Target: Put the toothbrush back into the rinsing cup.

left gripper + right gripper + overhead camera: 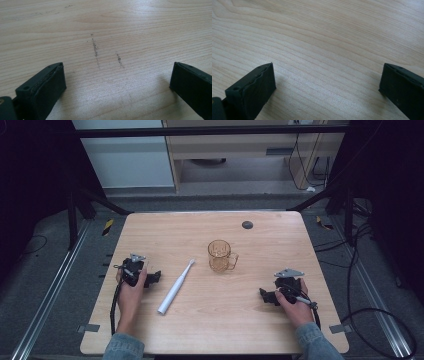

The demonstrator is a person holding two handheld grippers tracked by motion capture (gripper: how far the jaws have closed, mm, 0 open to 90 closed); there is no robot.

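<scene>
While both jaws gape, toothbrush (176, 288) lies beside left gripper (156, 278).

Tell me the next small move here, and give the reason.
Probably ease the left tool toward the toothbrush. Both tools are open and empty on the table, and the toothbrush lies flat just beside the left one, nearer than the cup. The right tool can wait.

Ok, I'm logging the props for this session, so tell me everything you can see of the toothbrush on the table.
The toothbrush is white and slim, plastic by the look of it, with a thicker handle that narrows to a thin neck and a small head. It lies flat on the wooden table, slanted, head toward the amber glass mug and handle end toward the person. It lies apart from the mug and from the left tool beside it; the table alone touches it.
</scene>
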